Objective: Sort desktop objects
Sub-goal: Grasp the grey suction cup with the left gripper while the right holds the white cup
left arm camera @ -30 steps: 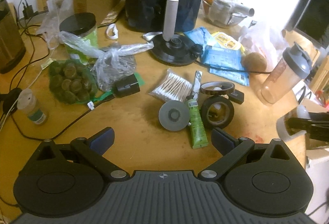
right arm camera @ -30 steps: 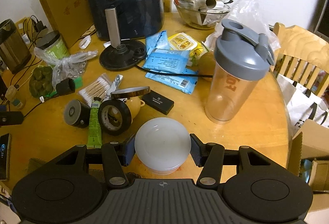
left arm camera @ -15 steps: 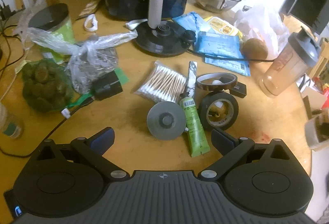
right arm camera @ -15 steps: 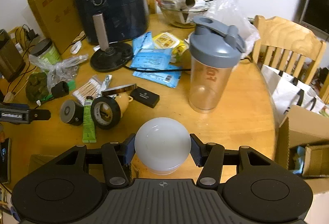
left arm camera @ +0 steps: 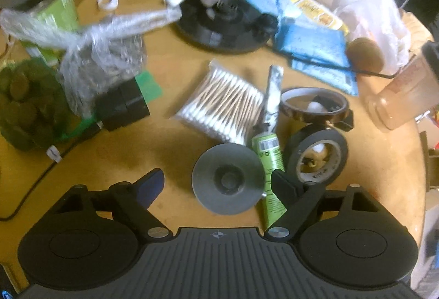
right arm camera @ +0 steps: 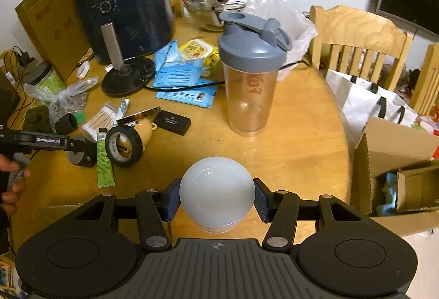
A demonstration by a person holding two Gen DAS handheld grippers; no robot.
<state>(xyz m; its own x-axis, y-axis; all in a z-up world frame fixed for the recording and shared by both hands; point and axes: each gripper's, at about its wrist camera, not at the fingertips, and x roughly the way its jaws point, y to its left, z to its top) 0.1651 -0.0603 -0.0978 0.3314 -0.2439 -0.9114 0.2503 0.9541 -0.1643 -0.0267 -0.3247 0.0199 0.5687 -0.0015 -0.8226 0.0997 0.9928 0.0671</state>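
While the right gripper (right arm camera: 216, 199) pinches a white domed jar (right arm camera: 216, 193) between its blue pads, the jar's rounded end faces the camera and its clear rim points down toward the round wooden table (right arm camera: 296, 134), so its axis runs roughly upright. It hangs at the near edge of the table, in front of the grey-lidded shaker bottle (right arm camera: 253, 74). The left gripper (left arm camera: 219, 185) is spread wide, low over the clutter, its fingers either side of a grey disc-shaped object (left arm camera: 226, 178) (the frame is blurred, so contact with the disc is hard to judge). Just right of the disc lies a green tube (left arm camera: 270, 170), its long axis running away from the camera with the crimped silver end farthest, passing under the right finger. A black tape roll (left arm camera: 318, 155) stands on edge beside the tube, and a packet of cotton swabs (left arm camera: 222, 108) lies just beyond the disc.
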